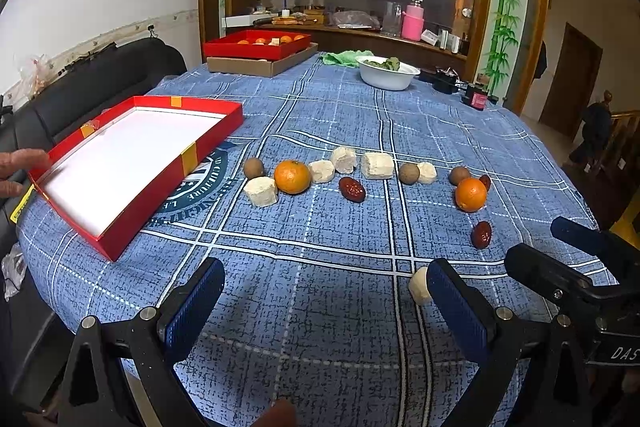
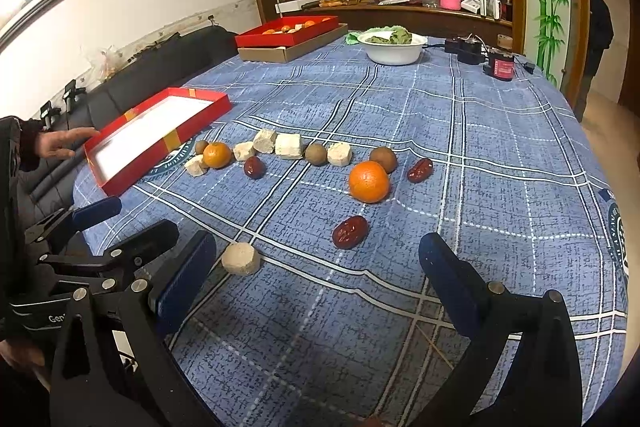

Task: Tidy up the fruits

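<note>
Blue plaid tablecloth (image 1: 320,307) over a round table, cluttered sideboard and mirror behind. Both grippers low at the near edge, side by side, nothing held.

Left gripper (image 1: 326,291): fingers wide apart, empty. Right gripper (image 2: 318,267): fingers wide apart, empty.

Empty red tray (image 1: 132,163) sits at the left edge, white inside, nothing in it yet. A bare hand (image 2: 64,143) rests at its far-left corner; whose it is cannot be told.

Fruit lies loose in a rough row mid-table, right of the tray: two oranges (image 2: 369,181), brown round fruits (image 2: 383,159), red dates (image 2: 351,231), pale chunks (image 2: 289,145). One pale round piece (image 2: 241,258) lies apart from the row, just beside the right gripper's left finger.

Judgement: sorting not begun; first pick is the step in hand.

Doing it well:
- Take the nearest loose piece first, the pale round one or the near date, rather than reaching over them.
- Straddle the item squarely, fingers down to the cloth on both sides, before closing.
- Oranges will likely roll; close on the widest part.
- Dates look small and soft; close gently, avoid pinching cloth.
- Fill the tray from a far corner, like beside like.
</note>
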`<state>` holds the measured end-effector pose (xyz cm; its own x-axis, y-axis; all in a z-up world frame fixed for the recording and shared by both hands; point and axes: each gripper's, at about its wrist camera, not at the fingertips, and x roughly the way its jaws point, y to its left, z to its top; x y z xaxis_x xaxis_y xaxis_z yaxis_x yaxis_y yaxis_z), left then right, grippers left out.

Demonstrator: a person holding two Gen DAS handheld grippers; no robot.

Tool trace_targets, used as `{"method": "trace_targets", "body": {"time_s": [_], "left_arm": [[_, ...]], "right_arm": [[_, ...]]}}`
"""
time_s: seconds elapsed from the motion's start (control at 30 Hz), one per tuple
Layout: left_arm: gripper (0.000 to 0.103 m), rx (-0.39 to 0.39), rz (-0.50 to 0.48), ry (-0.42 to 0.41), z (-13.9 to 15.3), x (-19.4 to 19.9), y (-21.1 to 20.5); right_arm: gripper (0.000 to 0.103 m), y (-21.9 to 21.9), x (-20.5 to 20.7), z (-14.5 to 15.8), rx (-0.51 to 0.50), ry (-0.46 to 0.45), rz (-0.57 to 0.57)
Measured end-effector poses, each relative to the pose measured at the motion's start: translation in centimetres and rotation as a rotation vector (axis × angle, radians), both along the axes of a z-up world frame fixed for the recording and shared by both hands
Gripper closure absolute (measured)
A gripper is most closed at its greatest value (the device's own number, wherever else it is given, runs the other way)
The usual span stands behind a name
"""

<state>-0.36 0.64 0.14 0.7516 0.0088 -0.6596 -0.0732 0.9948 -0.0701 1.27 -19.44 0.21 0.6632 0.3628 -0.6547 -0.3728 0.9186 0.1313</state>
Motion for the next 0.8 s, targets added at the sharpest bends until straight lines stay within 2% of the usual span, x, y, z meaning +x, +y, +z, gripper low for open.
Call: {"method": "trace_targets", "body": {"time_s": [0.8], "left_arm": [[0.003,-0.017,0.016,-0.003,-0.39,0.48,0.86]], "right_arm": [[0.001,0.67,0.57,-0.07,-0.017,0.015,0.013]]}}
